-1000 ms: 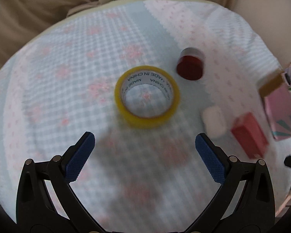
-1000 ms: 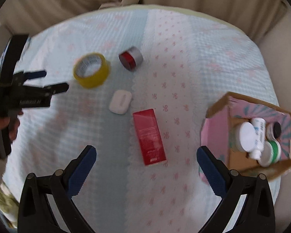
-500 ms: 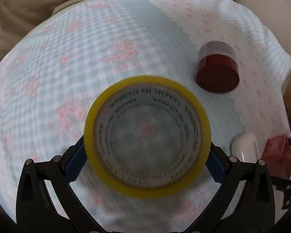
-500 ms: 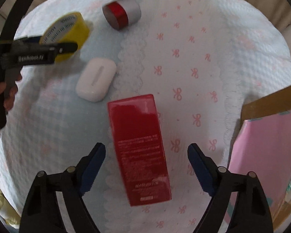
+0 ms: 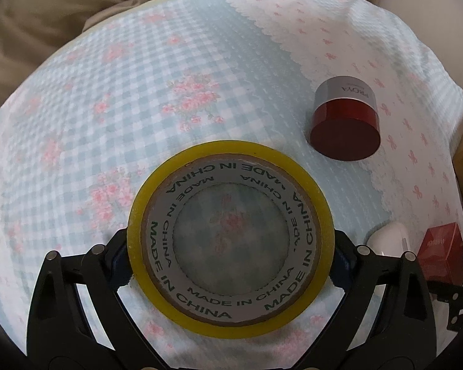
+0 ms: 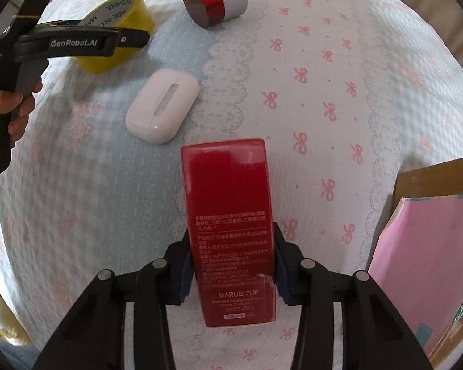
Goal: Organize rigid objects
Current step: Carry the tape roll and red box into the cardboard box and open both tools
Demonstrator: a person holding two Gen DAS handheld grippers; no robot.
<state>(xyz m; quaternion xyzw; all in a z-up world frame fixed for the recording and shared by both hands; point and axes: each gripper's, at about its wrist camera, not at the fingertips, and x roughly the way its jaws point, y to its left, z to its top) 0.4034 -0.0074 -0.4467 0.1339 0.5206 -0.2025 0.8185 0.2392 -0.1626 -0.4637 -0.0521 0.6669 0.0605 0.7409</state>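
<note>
A yellow tape roll [image 5: 230, 240] lies flat on the cloth between the fingers of my left gripper [image 5: 230, 257], which is shut on its outer sides. It also shows in the right wrist view [image 6: 120, 27], behind the left gripper's finger [image 6: 77, 43]. A red box [image 6: 231, 225] marked MARUBI lies lengthwise between the fingers of my right gripper [image 6: 231, 268], which is shut on its sides. The box's end shows in the left wrist view [image 5: 441, 252].
A red and silver jar [image 6: 214, 0] lies on its side at the back; it also shows in the left wrist view [image 5: 345, 123]. A white oval case [image 6: 162, 104] lies between tape and box. A pink cardboard box [image 6: 426, 246] stands at the right. Beige cushions [image 5: 46, 15] border the cloth.
Both grippers moved forward and down and closed: the left onto the tape roll, the right onto the red box. Both were open and apart from them a second ago.
</note>
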